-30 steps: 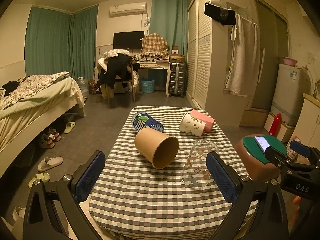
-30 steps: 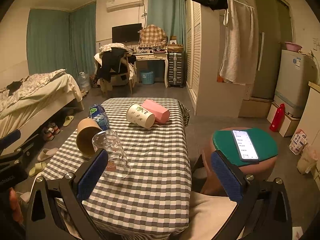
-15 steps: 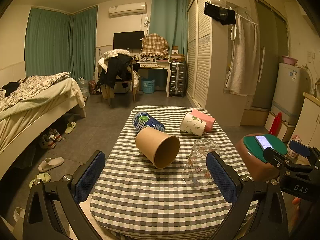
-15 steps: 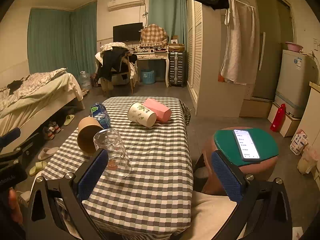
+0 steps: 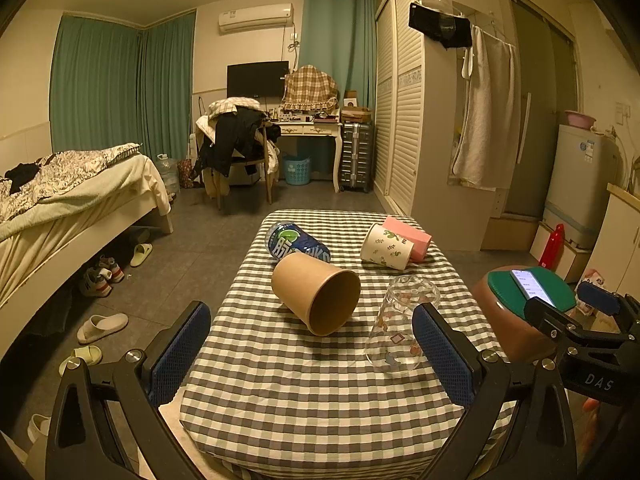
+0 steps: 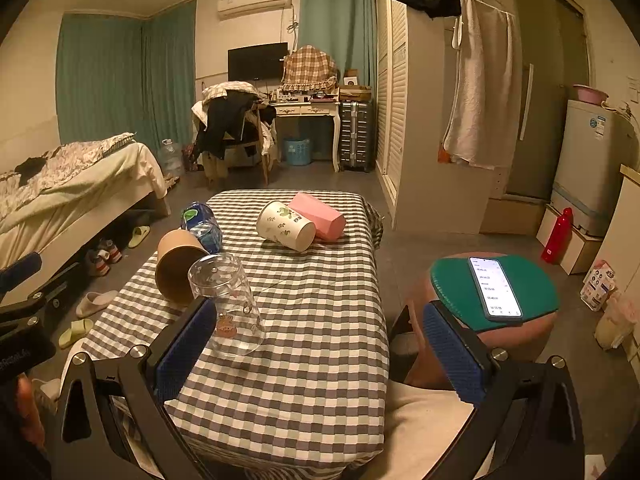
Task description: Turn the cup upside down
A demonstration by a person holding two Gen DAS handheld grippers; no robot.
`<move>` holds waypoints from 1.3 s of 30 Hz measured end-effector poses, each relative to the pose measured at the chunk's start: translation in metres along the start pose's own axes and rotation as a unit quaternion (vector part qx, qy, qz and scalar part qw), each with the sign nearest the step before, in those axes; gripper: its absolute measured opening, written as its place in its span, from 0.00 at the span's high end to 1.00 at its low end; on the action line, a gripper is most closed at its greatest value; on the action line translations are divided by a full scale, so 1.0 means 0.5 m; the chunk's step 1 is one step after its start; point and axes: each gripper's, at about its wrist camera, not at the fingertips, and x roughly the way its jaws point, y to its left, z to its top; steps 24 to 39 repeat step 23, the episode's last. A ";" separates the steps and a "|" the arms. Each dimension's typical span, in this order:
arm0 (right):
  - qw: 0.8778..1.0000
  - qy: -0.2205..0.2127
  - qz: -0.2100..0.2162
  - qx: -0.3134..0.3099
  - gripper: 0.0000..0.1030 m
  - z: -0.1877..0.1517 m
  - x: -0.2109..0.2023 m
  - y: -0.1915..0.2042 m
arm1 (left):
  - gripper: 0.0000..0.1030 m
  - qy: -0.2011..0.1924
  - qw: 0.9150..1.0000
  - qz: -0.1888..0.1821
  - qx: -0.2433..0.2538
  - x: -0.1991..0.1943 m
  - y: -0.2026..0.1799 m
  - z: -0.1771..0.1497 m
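A brown paper cup (image 5: 316, 292) lies on its side on the checkered table (image 5: 304, 384), mouth toward me; it also shows in the right wrist view (image 6: 176, 268). A clear glass (image 5: 404, 320) stands upside down beside it, seen in the right wrist view (image 6: 228, 300) too. A white floral cup (image 5: 386, 246) and a pink cup (image 5: 410, 236) lie on their sides at the far right. A blue cup (image 5: 294, 242) lies behind the brown one. My left gripper (image 5: 312, 352) is open before the table, empty. My right gripper (image 6: 316, 348) is open and empty, right of the glass.
A brown stool with a green pad (image 6: 520, 284) and a phone (image 6: 494, 288) stands right of the table. A bed (image 5: 60, 208) is at the left, with slippers (image 5: 102, 326) on the floor. A wardrobe (image 5: 420, 120) stands beyond the table.
Both views have shifted only slightly; the cups and glass have not moved. Both grippers stay open.
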 end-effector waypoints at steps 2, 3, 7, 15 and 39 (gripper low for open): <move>1.000 0.000 -0.001 -0.001 0.00 -0.001 0.001 0.000 | 0.00 0.001 1.000 -0.001 0.001 0.001 0.001 -0.001; 1.000 0.000 -0.001 -0.001 0.00 -0.001 0.001 0.000 | 0.00 0.001 1.000 -0.001 0.001 0.000 0.001 -0.001; 1.000 0.001 -0.001 -0.002 0.00 -0.003 0.005 0.002 | 0.00 0.001 1.000 -0.001 0.001 0.001 0.001 -0.002; 1.000 0.003 -0.001 -0.002 0.00 -0.007 0.007 0.003 | 0.00 0.001 1.000 -0.001 0.001 0.001 0.001 -0.002; 1.000 0.004 0.000 -0.002 0.00 -0.011 0.010 0.004 | 0.00 0.005 1.000 -0.009 0.004 0.009 0.002 -0.014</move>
